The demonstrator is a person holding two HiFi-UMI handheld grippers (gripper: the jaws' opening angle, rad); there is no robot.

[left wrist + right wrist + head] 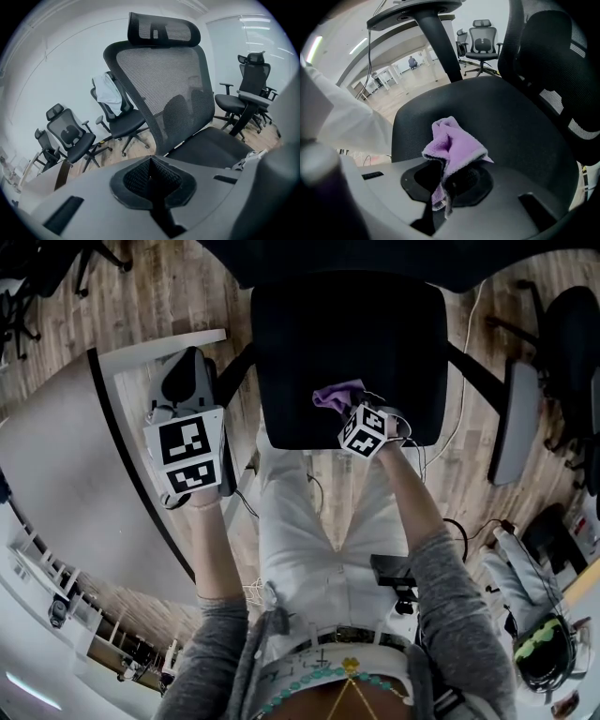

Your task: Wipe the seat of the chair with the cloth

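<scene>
In the head view we see the right hand-held gripper (349,407) over the front of the black chair seat (347,334), with the purple cloth (336,395) at its tip. The left hand-held gripper (190,367) hangs just beside the seat's left edge, by the white bench (56,465). In the left gripper view we find its jaws pressed together, holding nothing and facing the mesh backrest (164,89). In the right gripper view the jaws are clamped on the bunched cloth (452,143) over the chair seat (511,122).
</scene>
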